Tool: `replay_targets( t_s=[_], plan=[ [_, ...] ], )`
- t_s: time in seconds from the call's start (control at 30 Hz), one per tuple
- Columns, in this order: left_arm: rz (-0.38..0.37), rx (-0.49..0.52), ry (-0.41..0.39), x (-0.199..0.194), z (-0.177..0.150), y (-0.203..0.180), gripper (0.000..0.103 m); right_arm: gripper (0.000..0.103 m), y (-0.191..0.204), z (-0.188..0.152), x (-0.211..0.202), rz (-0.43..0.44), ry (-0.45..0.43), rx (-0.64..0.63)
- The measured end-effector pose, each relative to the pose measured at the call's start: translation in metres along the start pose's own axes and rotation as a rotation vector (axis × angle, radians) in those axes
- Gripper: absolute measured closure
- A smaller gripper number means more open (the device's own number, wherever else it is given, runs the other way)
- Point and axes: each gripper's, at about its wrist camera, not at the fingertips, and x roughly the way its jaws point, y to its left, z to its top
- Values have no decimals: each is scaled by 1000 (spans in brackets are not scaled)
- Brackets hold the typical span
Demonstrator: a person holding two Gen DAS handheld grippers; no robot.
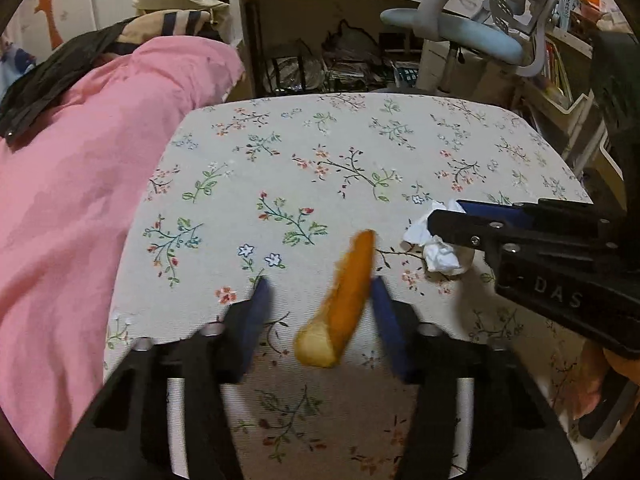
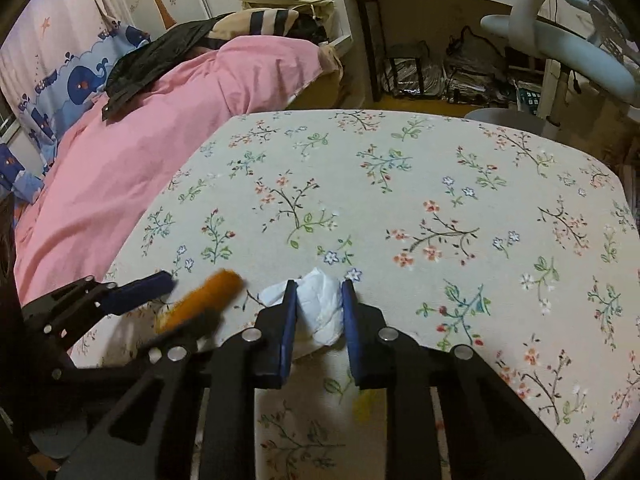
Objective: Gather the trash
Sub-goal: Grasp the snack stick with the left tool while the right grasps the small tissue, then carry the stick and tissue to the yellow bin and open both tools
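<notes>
Two pieces of trash are bracketed by grippers on the floral tablecloth [image 1: 360, 152].

A curved orange peel [image 1: 344, 304] is seen between the spread blue pads of the left gripper [image 1: 318, 328], touched only by the right-hand pad; the jaws are not clamped. Just right of the peel, a crumpled white tissue [image 2: 322, 306] is pinched between the pads of the right gripper [image 2: 320, 322]. A pink quilt [image 1: 80, 184] is heaped left of the peel.
</notes>
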Motion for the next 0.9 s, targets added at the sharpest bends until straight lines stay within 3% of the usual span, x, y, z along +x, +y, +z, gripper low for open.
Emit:
replay_targets(
  t_s=[0.03, 0.07, 0.2, 0.5, 0.9],
  plan=[
    [-7, 3, -1, 0, -1, -1, 83, 81, 1, 1, 0, -2, 0, -3],
    [-10, 5, 0, -2, -2, -1, 85, 82, 1, -1, -2, 0, -1, -5],
    [-6, -14, -18, -15, -5, 0, 85, 82, 3, -3, -17, 21, -19, 6],
    [-29, -132, -156, -93, -14, 5, 85, 82, 6, -17, -83, 96, -140, 84],
    [22, -93, -263, -166, -45, -26, 85, 82, 13, -54, -147, 106, -260, 97]
  ],
)
